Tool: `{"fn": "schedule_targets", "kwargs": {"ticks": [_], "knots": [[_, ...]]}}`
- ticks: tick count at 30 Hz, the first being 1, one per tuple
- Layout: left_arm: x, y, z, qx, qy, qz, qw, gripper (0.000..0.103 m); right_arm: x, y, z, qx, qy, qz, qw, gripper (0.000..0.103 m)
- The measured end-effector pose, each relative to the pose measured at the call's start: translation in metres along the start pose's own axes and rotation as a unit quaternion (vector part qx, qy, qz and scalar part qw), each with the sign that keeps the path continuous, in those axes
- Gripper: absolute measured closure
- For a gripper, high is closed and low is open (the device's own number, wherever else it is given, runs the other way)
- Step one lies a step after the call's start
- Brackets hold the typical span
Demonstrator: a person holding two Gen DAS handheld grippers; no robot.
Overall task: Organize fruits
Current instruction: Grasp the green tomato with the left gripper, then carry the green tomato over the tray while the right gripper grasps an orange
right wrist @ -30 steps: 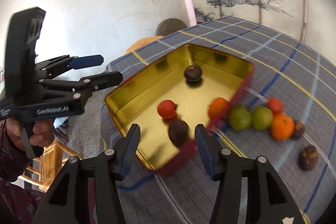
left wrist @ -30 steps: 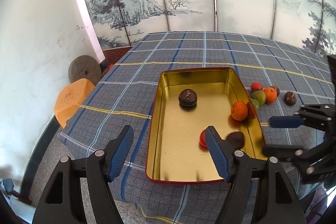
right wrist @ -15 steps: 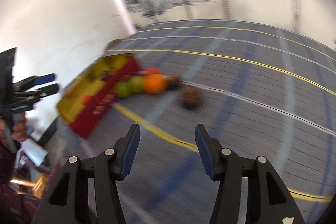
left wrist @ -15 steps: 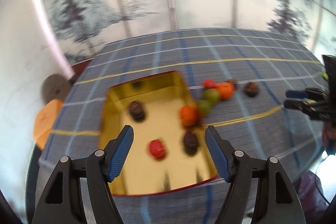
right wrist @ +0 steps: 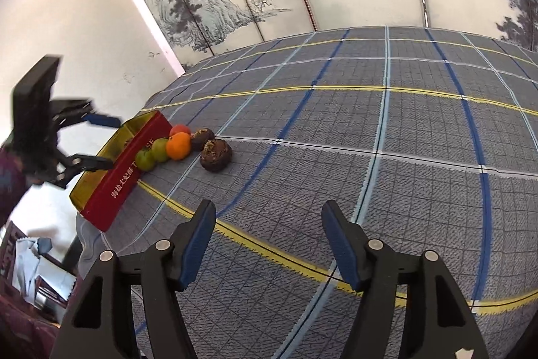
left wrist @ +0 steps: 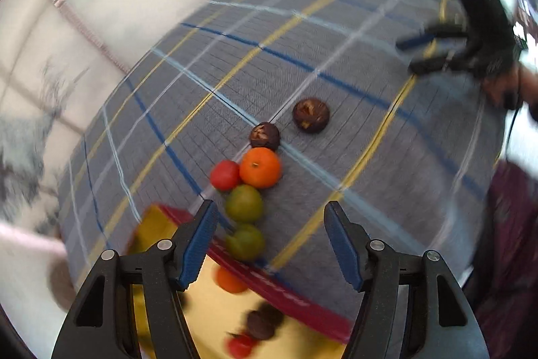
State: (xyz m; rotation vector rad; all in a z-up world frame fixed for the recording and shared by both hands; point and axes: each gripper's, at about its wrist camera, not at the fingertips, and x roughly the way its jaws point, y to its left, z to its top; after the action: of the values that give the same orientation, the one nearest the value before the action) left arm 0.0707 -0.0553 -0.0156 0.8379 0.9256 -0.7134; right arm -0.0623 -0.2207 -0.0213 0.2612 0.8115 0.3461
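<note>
We hold both tongs, left (left wrist: 269, 244) and right (right wrist: 267, 241), apart and empty, the right's jaws just widening, the left's narrowing, over the table (right wrist: 370, 123), fruit seemingly blurred.

The tablecloth (right wrist: 336, 130) is grey plaid with blue, yellow and pale lines. Tin (right wrist: 121, 180): red outside, gold inside. Right beside the tin sit two green fruits (left wrist: 243, 203), one orange (left wrist: 260, 167), one red (left wrist: 225, 175), two dark brown (left wrist: 310, 115).

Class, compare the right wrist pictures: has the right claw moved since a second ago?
Yes. The right claw has swung away from the red tin, now far off left, and hangs open over bare tablecloth.
</note>
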Motion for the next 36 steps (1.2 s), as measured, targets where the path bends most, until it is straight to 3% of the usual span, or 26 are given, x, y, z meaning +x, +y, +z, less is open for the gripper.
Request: {"fn": "schedule_targets", "kwargs": {"ticks": [5, 10, 11, 13, 17, 21, 25, 29, 32, 36], "knots": [[0.036, 0.006, 0.009, 0.069, 0.075, -0.036, 0.9941, 0.037, -0.003, -0.001, 0.000, 0.006, -0.009, 0.013, 1.000, 0.037], [0.072, 0.012, 0.005, 0.107, 0.151, -0.033, 0.9821, 0.039, -0.005, -0.005, 0.000, 0.020, -0.014, 0.027, 0.999, 0.033], [0.078, 0.012, 0.003, 0.110, 0.165, -0.041, 0.9792, 0.041, -0.006, -0.006, 0.000, 0.021, -0.015, 0.028, 0.999, 0.033], [0.081, 0.012, -0.001, 0.117, 0.176, -0.063, 0.9754, 0.064, -0.006, -0.007, 0.000, 0.024, -0.016, 0.032, 0.999, 0.030], [0.083, 0.013, -0.003, 0.111, 0.181, -0.064, 0.9752, 0.066, -0.007, -0.011, 0.001, 0.036, -0.019, 0.037, 0.998, 0.028], [0.068, 0.008, -0.012, 0.068, 0.151, -0.072, 0.9835, 0.067, -0.009, -0.016, 0.001, 0.047, -0.024, 0.039, 0.998, 0.027], [0.030, -0.001, -0.021, 0.010, 0.083, -0.050, 0.9952, 0.067, -0.007, -0.011, 0.001, 0.037, -0.019, 0.033, 0.999, 0.026], [-0.001, -0.007, -0.029, -0.083, 0.021, -0.038, 0.9956, 0.067, 0.000, 0.002, 0.003, 0.008, 0.001, 0.030, 1.000, 0.026], [-0.021, -0.009, -0.036, -0.184, -0.022, -0.026, 0.9822, 0.067, 0.003, 0.022, 0.010, -0.027, 0.007, 0.057, 0.998, 0.027], [-0.041, -0.005, -0.046, -0.308, -0.060, -0.031, 0.9491, 0.067, 0.009, 0.068, 0.032, -0.126, 0.005, 0.112, 0.986, 0.032]]}}
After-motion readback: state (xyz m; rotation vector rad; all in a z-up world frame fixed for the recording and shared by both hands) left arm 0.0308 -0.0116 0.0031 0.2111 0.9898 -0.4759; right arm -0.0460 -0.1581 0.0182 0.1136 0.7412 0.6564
